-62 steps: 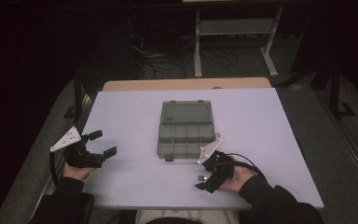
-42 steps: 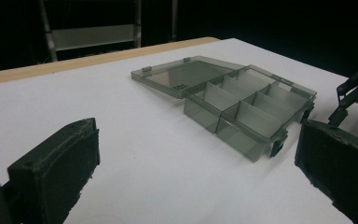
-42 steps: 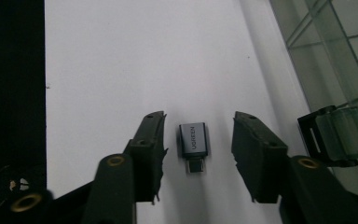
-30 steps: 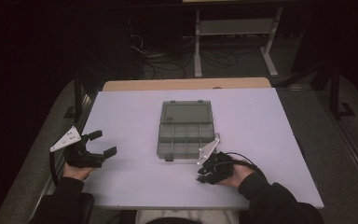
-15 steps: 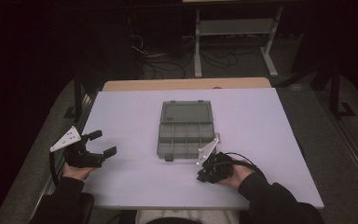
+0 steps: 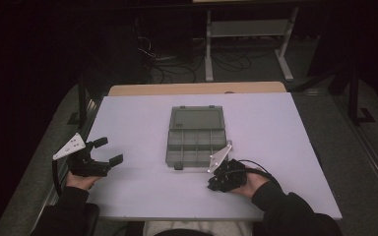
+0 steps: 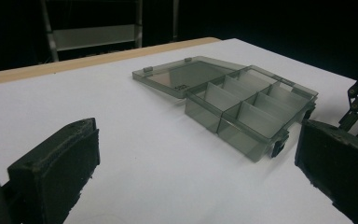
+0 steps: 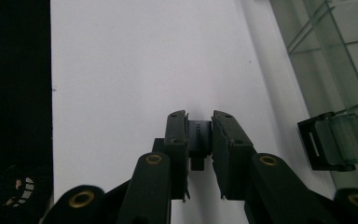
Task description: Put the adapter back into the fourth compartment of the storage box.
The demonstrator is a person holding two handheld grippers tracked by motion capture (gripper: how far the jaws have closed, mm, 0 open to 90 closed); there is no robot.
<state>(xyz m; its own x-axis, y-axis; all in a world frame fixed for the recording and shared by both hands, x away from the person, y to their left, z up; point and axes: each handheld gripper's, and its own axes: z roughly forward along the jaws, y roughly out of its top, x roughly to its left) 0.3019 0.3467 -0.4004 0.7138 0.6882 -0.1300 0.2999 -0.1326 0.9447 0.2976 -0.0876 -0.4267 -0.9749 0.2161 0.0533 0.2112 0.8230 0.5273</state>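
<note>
The right hand-held gripper (image 8: pixel 199 140) is pinching a small black block (image 8: pixel 199 135), needing a steady carry into the organizer (image 6: pixel 196 141) compartment.

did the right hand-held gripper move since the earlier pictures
Yes. In the high view the right hand-held gripper has shifted slightly up the picture, closer to the near edge of the organizer box, and its jaws have just closed on a small black part.

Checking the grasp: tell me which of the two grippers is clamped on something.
The right gripper, beside the compartment box's near corner: its jaws pinch a small black piece. The left gripper stands wide open and empty.
</note>
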